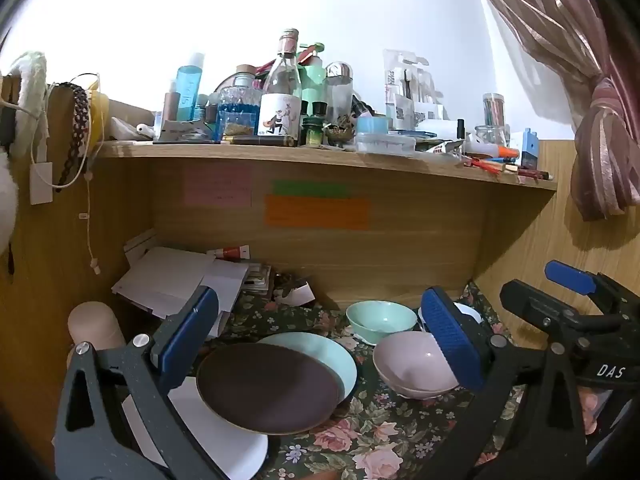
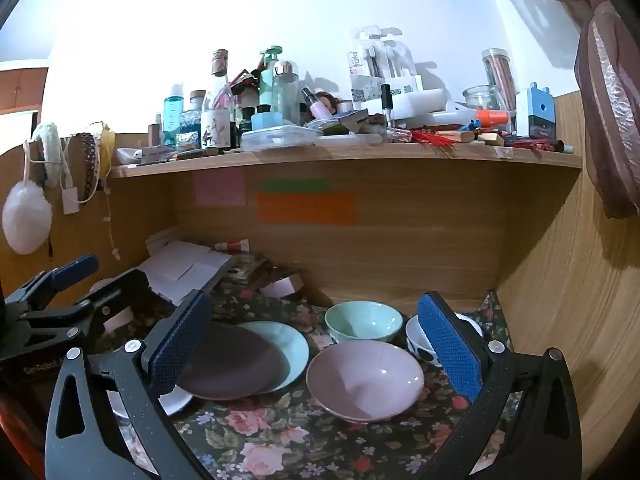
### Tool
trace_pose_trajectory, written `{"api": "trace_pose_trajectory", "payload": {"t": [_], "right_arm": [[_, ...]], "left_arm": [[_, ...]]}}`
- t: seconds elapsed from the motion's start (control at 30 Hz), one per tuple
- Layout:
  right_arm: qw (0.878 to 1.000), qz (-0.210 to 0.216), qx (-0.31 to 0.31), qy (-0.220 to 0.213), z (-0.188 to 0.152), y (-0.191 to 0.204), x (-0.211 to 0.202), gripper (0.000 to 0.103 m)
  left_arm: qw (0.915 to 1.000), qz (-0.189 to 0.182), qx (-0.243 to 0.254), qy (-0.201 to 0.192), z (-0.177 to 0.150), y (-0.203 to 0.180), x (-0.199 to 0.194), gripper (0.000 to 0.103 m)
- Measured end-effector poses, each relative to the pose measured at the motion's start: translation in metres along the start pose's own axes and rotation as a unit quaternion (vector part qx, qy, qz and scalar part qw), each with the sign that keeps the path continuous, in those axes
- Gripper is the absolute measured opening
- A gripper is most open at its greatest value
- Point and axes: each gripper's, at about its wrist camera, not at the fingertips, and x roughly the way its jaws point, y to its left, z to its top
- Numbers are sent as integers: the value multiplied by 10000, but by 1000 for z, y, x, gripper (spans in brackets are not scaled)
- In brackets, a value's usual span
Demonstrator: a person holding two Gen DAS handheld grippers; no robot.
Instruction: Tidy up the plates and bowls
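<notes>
I've got both grippers hovering over the desk, tilted slightly down. Left gripper (image 1: 320, 344) jaws spread wide, nothing between the pads. Right gripper (image 2: 316, 344) same: fully spread, holding nothing.

Dishes sit on the floral cloth (image 2: 280, 440) in the desk nook. 3 plates overlap at left: dark brown plate (image 1: 268, 388) on top, mint plate (image 1: 332, 352) under its far right edge, white plate (image 1: 224, 440) under its near left edge. From the right wrist view, the same stack: brown (image 2: 232, 364), mint (image 2: 288, 344), white mostly hidden behind my gripper's left finger.

3 bowls to the right, all upright. Pink bowl (image 2: 364, 378) nearest, just beside the mint plate. Mint bowl (image 2: 362, 320) behind it, near the back panel. White bowl with dark spots (image 2: 420, 344) at right, partly hidden by the right finger.

Papers (image 1: 176, 276) piled in the back left corner. Shelf (image 1: 280, 152) above is crowded with bottles and jars. Sticky notes on the back panel: pink, green, orange (image 2: 306, 208). Curtain (image 1: 600, 152) at far right.
</notes>
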Motion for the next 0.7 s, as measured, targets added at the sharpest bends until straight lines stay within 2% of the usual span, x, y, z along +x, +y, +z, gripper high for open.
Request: {"api": "trace_pose_trajectory", "payload": {"t": [0.33,0.5,0.53,0.7], "right_arm": [[9999,14,79,-125,0,-2,-10,103],[9999,-13,99,-132,2,11,-8,103],[9998,18,151,-122,1,1,-6,103],[9998,23,161,-135,-1,-1,-6,103]], "left_arm": [[9999,-12,-89,-60,2,3,-3,103],[9999,-30,-143,-62,2,6,-4,103],[9999,-24,-149,-66,2,5,-5,103],[9999,-26,-140,-74,2,5,-4,103]]}}
